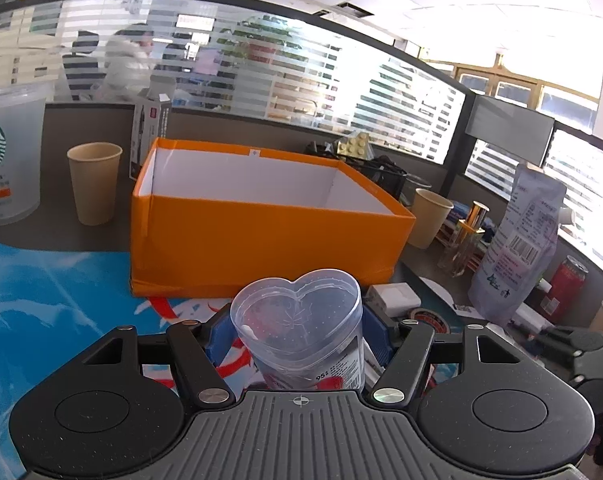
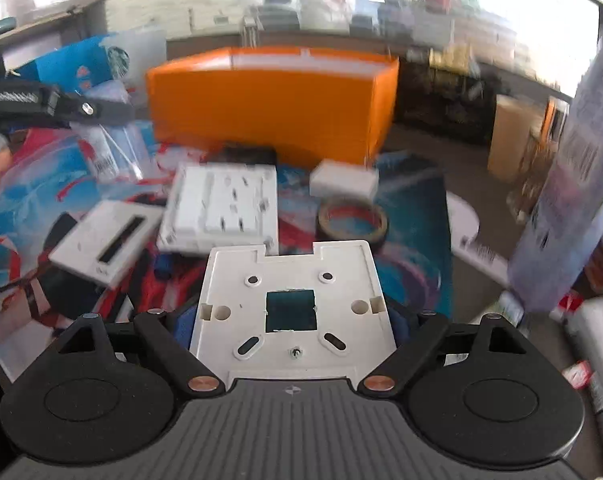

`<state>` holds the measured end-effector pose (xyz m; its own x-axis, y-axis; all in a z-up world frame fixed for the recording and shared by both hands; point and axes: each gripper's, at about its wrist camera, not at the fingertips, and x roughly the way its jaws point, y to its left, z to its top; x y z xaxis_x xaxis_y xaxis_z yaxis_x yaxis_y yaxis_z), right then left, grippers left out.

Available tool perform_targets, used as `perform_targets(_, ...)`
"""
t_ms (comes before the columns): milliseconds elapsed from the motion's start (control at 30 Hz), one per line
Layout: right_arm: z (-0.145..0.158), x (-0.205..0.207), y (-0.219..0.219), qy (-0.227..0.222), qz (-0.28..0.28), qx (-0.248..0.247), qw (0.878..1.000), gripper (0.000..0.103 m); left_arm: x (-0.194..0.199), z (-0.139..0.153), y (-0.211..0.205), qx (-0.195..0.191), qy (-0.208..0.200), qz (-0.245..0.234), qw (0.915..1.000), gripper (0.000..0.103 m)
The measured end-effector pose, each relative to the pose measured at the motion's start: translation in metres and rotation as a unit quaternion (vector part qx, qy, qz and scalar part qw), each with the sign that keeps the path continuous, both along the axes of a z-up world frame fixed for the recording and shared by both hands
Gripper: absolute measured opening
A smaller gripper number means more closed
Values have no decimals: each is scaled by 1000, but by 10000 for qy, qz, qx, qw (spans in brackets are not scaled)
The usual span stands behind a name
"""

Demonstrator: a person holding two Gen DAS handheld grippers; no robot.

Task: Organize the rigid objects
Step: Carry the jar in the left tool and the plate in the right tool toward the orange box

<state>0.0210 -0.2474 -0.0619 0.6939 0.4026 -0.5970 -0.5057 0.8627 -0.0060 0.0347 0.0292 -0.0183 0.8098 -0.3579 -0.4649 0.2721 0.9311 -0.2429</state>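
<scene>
The left tongs (image 1: 297, 340) pinch a clear heart-shaped plastic jar (image 1: 297, 328) near the open orange cardboard box (image 1: 261, 236). The right tongs (image 2: 293, 320) grip a white square plastic plate (image 2: 289, 304).

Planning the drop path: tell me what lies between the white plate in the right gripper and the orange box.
Right wrist view: a white socket panel, a tape roll and a small white block.

The clear cup (image 1: 9, 152), far left of the tool, reads "STARBUCKS" under its green logo. The heart-shaped jar (image 1: 301, 336) between the tool's fingers shows "95".
</scene>
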Motion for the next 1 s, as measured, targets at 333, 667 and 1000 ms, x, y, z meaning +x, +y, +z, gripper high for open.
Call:
perform_targets(333, 38, 10, 19, -517, 231, 198, 9982, 84, 2, 25, 12, 37, -278, 189, 9994, 65)
perform_targets(667, 83, 22, 45, -1083, 543, 342, 9920, 85, 8, 57, 23, 67, -703, 288, 9971, 65)
perform_targets(1000, 113, 49, 60, -1366, 538, 655, 9870, 84, 25, 80, 23, 107, -1022, 294, 9943, 65)
